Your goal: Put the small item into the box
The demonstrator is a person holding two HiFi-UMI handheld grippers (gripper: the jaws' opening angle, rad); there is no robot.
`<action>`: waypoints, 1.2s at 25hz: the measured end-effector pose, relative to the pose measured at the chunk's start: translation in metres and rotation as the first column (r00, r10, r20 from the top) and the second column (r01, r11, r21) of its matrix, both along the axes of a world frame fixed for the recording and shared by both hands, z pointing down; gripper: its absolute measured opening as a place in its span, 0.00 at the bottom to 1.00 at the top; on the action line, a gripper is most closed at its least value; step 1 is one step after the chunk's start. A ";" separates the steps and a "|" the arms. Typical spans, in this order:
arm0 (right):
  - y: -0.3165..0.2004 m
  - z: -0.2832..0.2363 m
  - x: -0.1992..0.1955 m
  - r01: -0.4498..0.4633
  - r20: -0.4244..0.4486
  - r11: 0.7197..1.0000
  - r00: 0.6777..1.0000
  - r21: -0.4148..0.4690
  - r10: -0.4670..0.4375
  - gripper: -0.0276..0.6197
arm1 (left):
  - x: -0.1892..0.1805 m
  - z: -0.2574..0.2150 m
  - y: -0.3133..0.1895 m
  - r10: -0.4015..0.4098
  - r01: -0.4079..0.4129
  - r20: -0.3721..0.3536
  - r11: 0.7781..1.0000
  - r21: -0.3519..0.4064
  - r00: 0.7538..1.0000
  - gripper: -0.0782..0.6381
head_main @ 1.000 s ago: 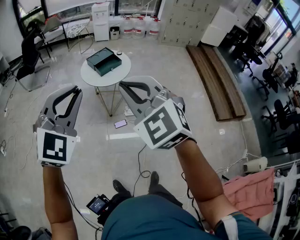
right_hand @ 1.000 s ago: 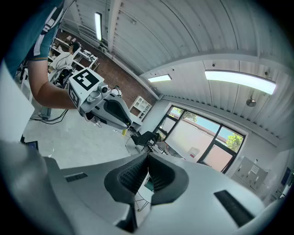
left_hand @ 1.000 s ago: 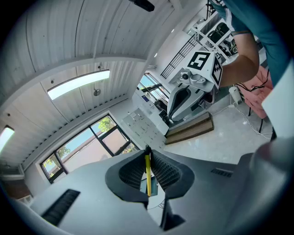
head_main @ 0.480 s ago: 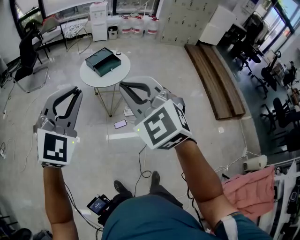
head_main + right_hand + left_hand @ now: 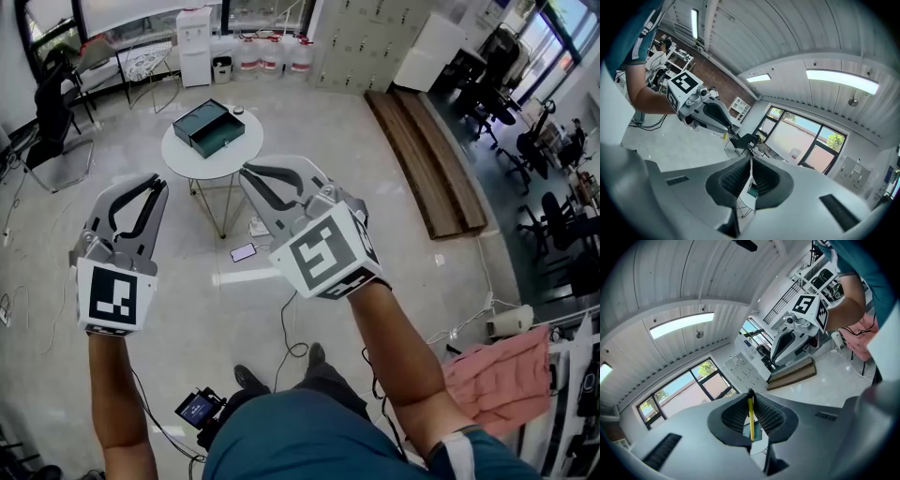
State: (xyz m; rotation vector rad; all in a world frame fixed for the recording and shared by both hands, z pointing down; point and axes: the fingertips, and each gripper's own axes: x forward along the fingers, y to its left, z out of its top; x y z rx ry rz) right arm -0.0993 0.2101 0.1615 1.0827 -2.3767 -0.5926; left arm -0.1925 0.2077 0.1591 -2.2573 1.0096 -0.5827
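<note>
A dark green open box (image 5: 208, 127) stands on a round white table (image 5: 234, 150) some way ahead on the floor. A small round object (image 5: 238, 111) lies beside the box. I hold both grippers up in front of me, well short of the table. My left gripper (image 5: 160, 181) is shut on a thin yellow item (image 5: 750, 416), which also shows at its tip as a yellow item (image 5: 724, 136) in the right gripper view. My right gripper (image 5: 245, 170) is shut with nothing seen between its pads. The box (image 5: 752, 190) peeks below those jaws.
A phone (image 5: 243, 251) and cables (image 5: 286, 323) lie on the floor between me and the table. Black chairs (image 5: 52, 127) stand at the left, water bottles (image 5: 272, 56) and a dispenser at the back, and a wooden platform (image 5: 427, 159) to the right.
Almost nothing: the view has drifted slightly toward the table. Both grippers keep the same pose and stay shut.
</note>
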 end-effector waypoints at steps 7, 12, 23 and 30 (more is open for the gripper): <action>-0.007 0.000 -0.008 0.022 -0.015 1.000 1.000 0.010 -0.022 0.10 | -0.003 0.005 -0.008 -0.004 0.004 -0.006 1.000 0.000 1.000 0.18; -0.043 0.003 0.004 0.061 0.006 0.998 0.998 0.000 -0.061 0.10 | 0.010 0.010 -0.036 -0.044 0.044 0.010 0.999 -0.005 0.999 0.18; -0.106 0.015 0.038 0.195 0.027 0.981 0.981 -0.018 -0.194 0.10 | 0.052 0.021 -0.083 -0.166 0.166 0.032 0.986 -0.018 0.986 0.18; -0.129 0.010 0.055 0.262 0.036 0.965 0.964 -0.006 -0.262 0.10 | 0.075 0.019 -0.103 -0.223 0.223 0.037 0.975 -0.008 0.974 0.18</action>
